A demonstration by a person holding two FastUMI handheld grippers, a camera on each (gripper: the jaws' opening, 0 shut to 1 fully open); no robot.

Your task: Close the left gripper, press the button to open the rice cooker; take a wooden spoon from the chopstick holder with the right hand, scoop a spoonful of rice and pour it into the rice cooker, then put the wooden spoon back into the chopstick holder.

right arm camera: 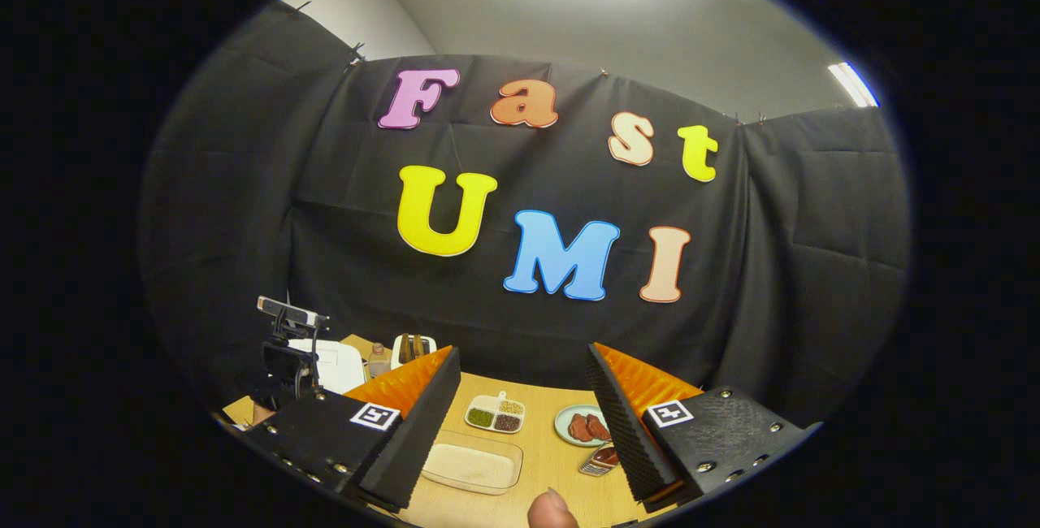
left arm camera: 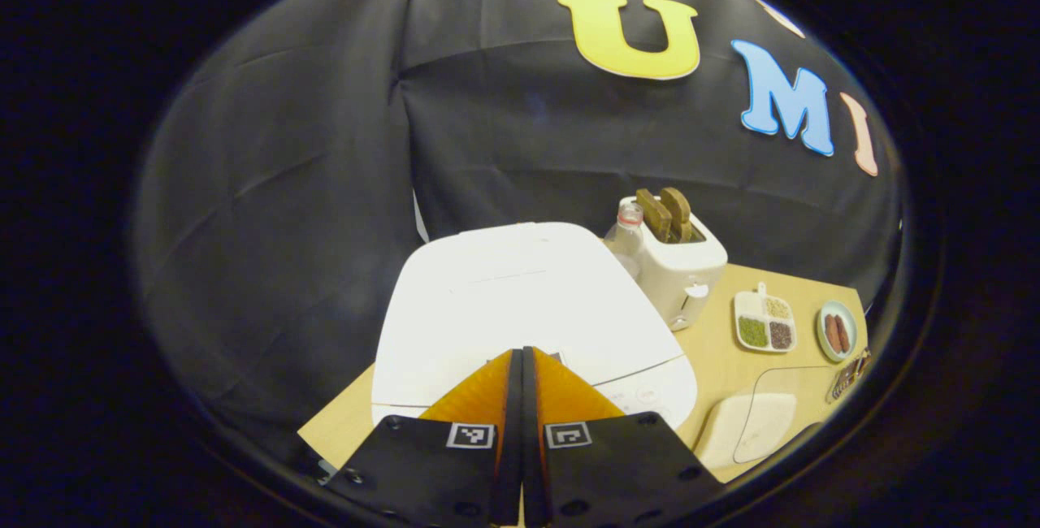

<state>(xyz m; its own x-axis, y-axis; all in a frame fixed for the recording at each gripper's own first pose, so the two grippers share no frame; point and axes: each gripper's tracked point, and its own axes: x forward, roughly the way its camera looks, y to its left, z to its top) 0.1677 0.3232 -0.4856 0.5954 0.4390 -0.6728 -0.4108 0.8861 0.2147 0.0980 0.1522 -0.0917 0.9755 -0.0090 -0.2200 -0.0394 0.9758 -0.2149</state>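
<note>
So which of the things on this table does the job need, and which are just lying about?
Needed:
- closed white rice cooker
- clear rectangular container of rice
- left gripper, fingers together
- right gripper, fingers apart

Lying about:
- white toaster with brown slices
- clear bottle
- white divided dish of grains
- round plate of reddish pieces

White rice cooker [left arm camera: 528, 309] on table, lid down; clear rice container [right arm camera: 473, 464] right of it.
</note>
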